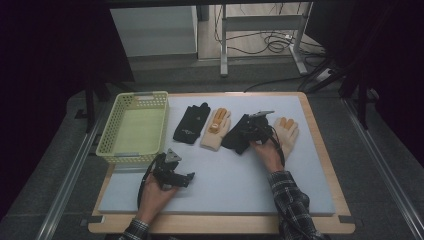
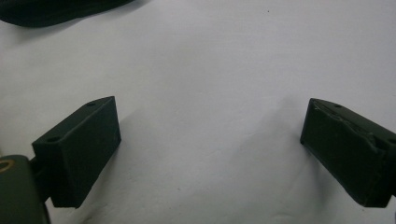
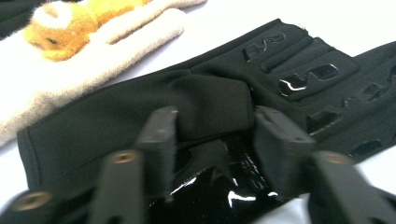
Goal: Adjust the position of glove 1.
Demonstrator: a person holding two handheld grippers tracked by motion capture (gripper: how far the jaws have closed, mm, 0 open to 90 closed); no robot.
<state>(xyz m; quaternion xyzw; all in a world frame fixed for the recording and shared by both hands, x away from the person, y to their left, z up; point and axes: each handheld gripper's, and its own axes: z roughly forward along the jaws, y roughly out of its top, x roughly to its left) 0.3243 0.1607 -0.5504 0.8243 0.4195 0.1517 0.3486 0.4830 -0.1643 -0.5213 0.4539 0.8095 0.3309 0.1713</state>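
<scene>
1. Nearest the person, the left gripper (image 1: pixel 172 172) rests low over the pale mat (image 1: pixel 225 185) that covers the bench (image 1: pixel 320 150). It is held in the left hand (image 1: pixel 155 192).
2. In the left gripper view its jaws stand wide apart, with bare mat between them and nothing gripped.
3. A little farther in, the right hand (image 1: pixel 267 152) holds the right gripper (image 1: pixel 252 131) down on a black glove (image 1: pixel 239 135) lying on the mat right of centre.
4. In the right gripper view the black glove (image 3: pixel 210 102) lies under and between the jaws. A fold of its cuff bunches up in the gap, with a glossy patch below.
5. The jaws sit partly closed around that fold. The picture is blurred there, so I cannot tell whether the pads are actually pressing on the cloth.
6. Just right of that glove lies a cream glove (image 1: pixel 287 131) with orange on its fingers, partly under the hand.
7. Left of the black glove lies a second cream glove (image 1: pixel 216 129) with an orange patch. In the right gripper view it appears fluffy at the upper left (image 3: pixel 70 46).
8. Farther left lies another black glove (image 1: pixel 191 125), flat on the mat.
9. At the far left corner stands a pale yellow basket (image 1: pixel 112 130) with perforated walls, nothing visible inside.
</scene>
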